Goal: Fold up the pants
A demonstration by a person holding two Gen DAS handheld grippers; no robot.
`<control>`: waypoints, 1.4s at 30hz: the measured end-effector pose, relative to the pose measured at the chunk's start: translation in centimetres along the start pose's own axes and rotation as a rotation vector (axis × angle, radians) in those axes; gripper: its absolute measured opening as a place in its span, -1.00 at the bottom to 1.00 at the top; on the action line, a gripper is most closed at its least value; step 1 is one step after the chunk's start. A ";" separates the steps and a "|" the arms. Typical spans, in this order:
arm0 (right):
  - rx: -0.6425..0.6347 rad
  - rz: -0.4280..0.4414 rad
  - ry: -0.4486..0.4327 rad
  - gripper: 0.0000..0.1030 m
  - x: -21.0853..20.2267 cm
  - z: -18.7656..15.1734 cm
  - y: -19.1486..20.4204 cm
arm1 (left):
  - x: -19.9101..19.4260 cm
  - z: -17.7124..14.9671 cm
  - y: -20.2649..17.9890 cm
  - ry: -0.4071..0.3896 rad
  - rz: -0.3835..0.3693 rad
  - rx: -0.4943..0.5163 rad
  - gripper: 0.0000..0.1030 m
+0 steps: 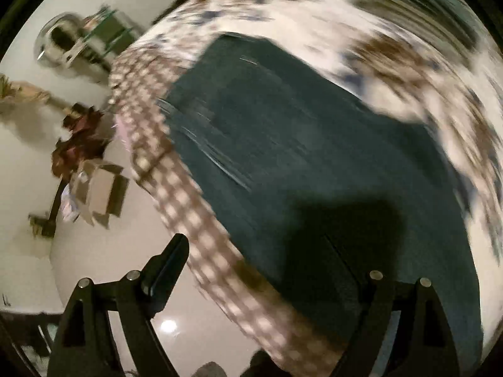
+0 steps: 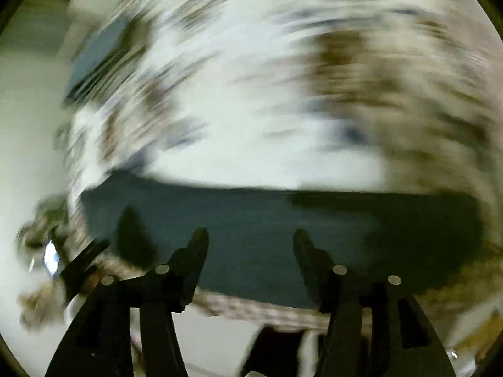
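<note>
dark teal pants [image 1: 283,144] flat on floral bedspread [image 1: 393,47]

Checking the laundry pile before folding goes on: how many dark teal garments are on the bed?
1. The dark teal pants lie flat on the floral bedspread, near its checkered edge. Blur could hide another.

A bed [image 1: 361,25] carries everything, spread with a white cover printed in brown and blue blotches, and a checked brown-and-white cloth [image 1: 188,220] hangs along its near edge. Dark teal pants [image 1: 283,144] lie flat directly on the cover, close to that edge. Both views are blurred.
</note>
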State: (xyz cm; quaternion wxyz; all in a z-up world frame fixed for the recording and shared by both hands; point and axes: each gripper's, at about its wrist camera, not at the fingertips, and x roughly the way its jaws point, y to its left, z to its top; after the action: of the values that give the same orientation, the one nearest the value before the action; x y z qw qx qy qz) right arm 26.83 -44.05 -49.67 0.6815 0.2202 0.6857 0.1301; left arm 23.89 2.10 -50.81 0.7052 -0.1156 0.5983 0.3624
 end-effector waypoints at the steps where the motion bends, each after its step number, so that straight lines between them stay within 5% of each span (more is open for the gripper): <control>1: -0.054 0.019 0.025 0.16 2.6 1.5 3.6 | 0.6 1.0 0.9 0.000 0.011 -0.015 0.65; 8: -0.223 -0.016 0.155 0.17 17.5 9.2 19.3 | 7.1 9.0 6.9 0.026 0.020 -0.094 0.69; 15: -0.294 -0.103 0.243 0.17 25.3 12.8 23.8 | 11.2 12.3 8.0 0.070 -0.021 -0.097 0.92; 17: -0.301 -0.077 0.249 -0.24 26.1 13.2 24.6 | 11.5 12.2 8.1 0.063 -0.021 -0.094 0.99; 18: -0.308 -0.075 0.244 -0.93 26.3 13.3 24.9 | 11.6 12.1 8.1 0.060 -0.023 -0.094 0.99; 25: -0.240 -0.139 0.071 -1.00 23.0 15.5 23.9 | 11.3 12.7 8.3 0.037 -0.048 -0.093 0.99; 27: -0.173 -0.081 0.164 -1.00 24.1 16.8 22.3 | 11.8 13.3 8.5 0.037 -0.039 -0.093 0.99; 30: -0.177 -0.044 0.165 -0.95 22.7 17.1 22.3 | 11.4 13.7 8.5 0.022 -0.022 -0.087 0.99; 34: -0.240 0.006 0.186 -0.39 20.6 14.9 23.0 | 9.4 12.9 8.2 -0.011 -0.001 -0.067 0.99; 37: -0.262 0.038 0.298 -0.36 22.1 12.4 23.1 | 8.0 11.4 7.4 -0.024 -0.007 -0.058 0.99; 40: -0.250 -0.116 0.239 -0.45 24.2 12.3 20.0 | 6.9 9.6 5.6 -0.023 -0.018 -0.022 0.99; 42: -0.079 -0.023 0.213 -0.46 22.7 13.0 17.3 | 6.1 8.3 4.0 -0.015 -0.034 0.009 0.99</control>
State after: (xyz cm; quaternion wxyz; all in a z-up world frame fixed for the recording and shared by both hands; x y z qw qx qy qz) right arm 42.49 -19.65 -61.81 0.6144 0.1703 0.7510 0.1717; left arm 27.77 12.19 -53.27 0.7161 -0.1200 0.5926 0.3487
